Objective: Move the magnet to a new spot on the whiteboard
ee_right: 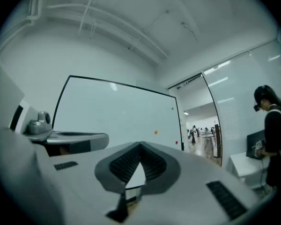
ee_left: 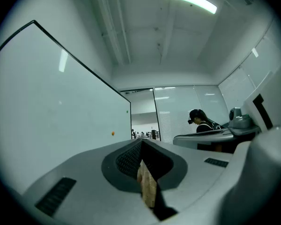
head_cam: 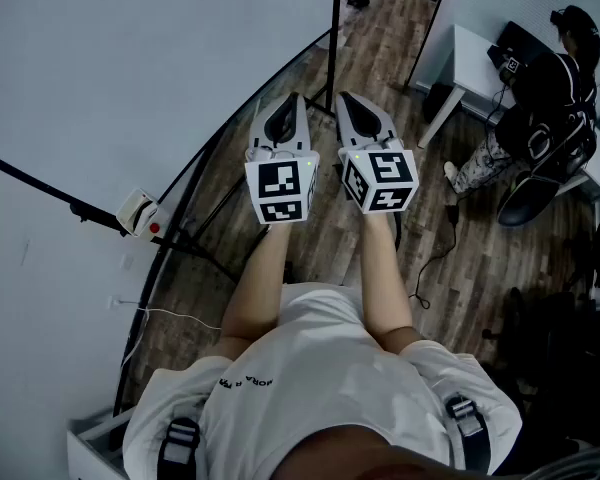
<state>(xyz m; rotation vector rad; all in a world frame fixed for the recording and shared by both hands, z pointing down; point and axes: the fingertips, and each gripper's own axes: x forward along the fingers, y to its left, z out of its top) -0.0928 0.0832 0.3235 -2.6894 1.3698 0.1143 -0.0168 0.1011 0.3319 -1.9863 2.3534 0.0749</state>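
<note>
The whiteboard (head_cam: pixel 130 68) fills the left of the head view, standing to the left of both grippers. Small magnets stick near its far edge: an orange magnet (ee_right: pixel 155 132), a red magnet (ee_right: pixel 176 142) and a green magnet (ee_right: pixel 172 109). The orange magnet (ee_left: pixel 113 133) also shows in the left gripper view. My left gripper (head_cam: pixel 290 103) and right gripper (head_cam: pixel 346 100) are held side by side in front of the body, over the wooden floor, well short of the magnets. Both are shut with nothing between the jaws, as the left gripper (ee_left: pixel 141 144) and right gripper (ee_right: pixel 140 146) show.
The whiteboard's black stand legs (head_cam: pixel 215 193) spread over the floor below the grippers. A small white box with a red dot (head_cam: pixel 140 212) sits on the board's tray. At the right a person (head_cam: pixel 545 98) stands by a white desk (head_cam: pixel 470 53); a cable (head_cam: pixel 435 258) lies on the floor.
</note>
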